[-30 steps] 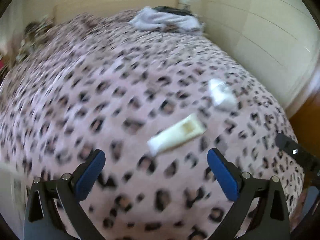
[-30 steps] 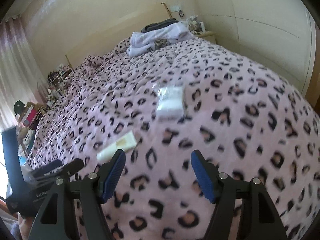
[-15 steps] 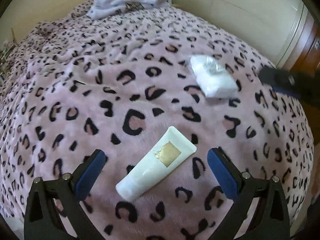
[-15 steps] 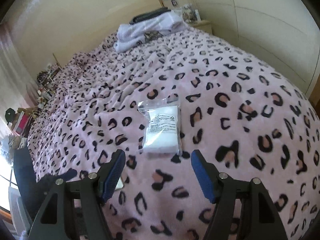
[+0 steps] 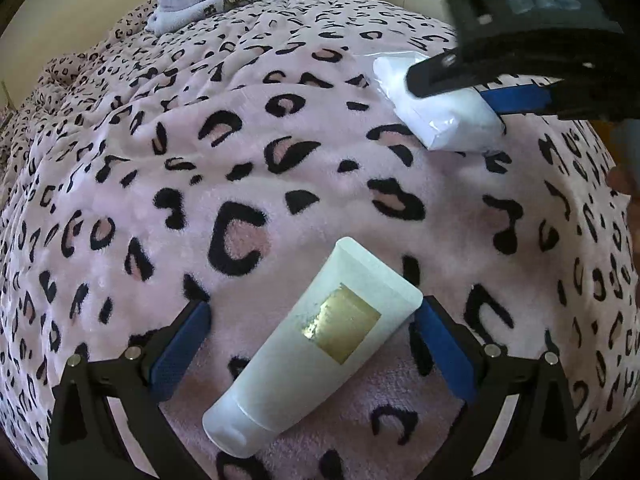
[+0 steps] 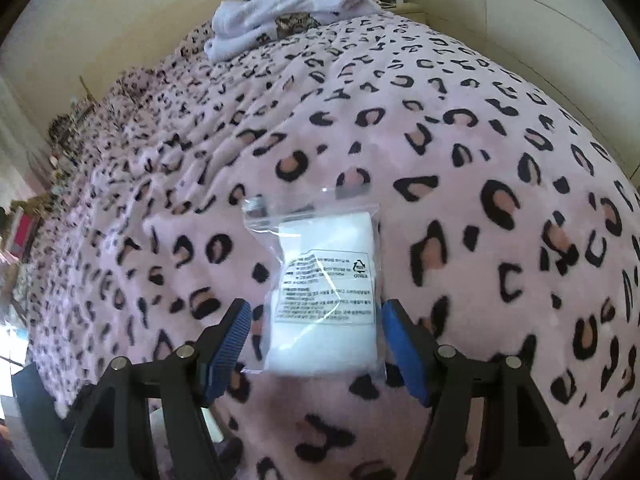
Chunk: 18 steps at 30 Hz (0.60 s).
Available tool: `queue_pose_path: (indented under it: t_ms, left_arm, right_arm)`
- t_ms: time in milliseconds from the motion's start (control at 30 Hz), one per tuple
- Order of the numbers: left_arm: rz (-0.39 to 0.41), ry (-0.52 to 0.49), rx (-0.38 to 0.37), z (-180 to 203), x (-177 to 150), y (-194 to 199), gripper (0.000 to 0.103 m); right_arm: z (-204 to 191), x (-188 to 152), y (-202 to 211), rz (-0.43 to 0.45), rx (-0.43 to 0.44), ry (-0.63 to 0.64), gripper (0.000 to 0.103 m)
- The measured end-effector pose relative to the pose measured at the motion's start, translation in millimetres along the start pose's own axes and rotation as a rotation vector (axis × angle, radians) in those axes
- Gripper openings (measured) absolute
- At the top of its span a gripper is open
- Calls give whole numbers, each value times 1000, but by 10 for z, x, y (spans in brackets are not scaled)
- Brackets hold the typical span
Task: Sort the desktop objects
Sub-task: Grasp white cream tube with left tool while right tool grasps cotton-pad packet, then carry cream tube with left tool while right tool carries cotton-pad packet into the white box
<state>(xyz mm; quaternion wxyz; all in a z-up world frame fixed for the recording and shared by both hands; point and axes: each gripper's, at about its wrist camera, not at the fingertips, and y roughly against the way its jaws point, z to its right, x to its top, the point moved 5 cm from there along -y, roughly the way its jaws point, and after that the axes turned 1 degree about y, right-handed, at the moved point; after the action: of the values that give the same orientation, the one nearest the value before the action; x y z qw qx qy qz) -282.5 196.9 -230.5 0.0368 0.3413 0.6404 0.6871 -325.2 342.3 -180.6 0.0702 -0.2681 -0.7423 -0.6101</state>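
Left claw (image 5: 310,332): spread wide, low over a pink leopard-print blanket (image 5: 120,200); a white tube (image 5: 316,344) with a gold label lies slantwise between its blue pads, cap end nearest the claw, flat end touching or just beside the right-hand pad. Right claw (image 6: 316,336): spread wide, a clear bag (image 6: 324,292) of white contents lying between its fingertips, ungripped. Folded white towels (image 6: 280,28) lie far ahead of both.
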Motion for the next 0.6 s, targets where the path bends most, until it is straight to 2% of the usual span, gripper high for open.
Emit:
queue_pose_path:
  t_ms: [100,233,300,367,467,600]
  left_arm:
    - [25,-13,17,23,-6,9,103]
    - [46,-18,16,54,-10,32,77]
    - [56,-10,14,56,3,63,65]
    - [67,12,13,23,27,98,50]
    - [78,63,-8,-72,53,141,38]
    - [91,111,-41,-165,39,219,36]
  right_arm:
    - [13,-32,-129,-21,0,-7,70]
    - [29,-92,-190,-3,28,1,69]
    - [34,-114,-186,6,36,8,56]
    - [59,-127,-168,15,59,-3,54]
    - [72,-134,-108,33,84,-9,53]
    - [43,-163,-26,47,96,4,53]
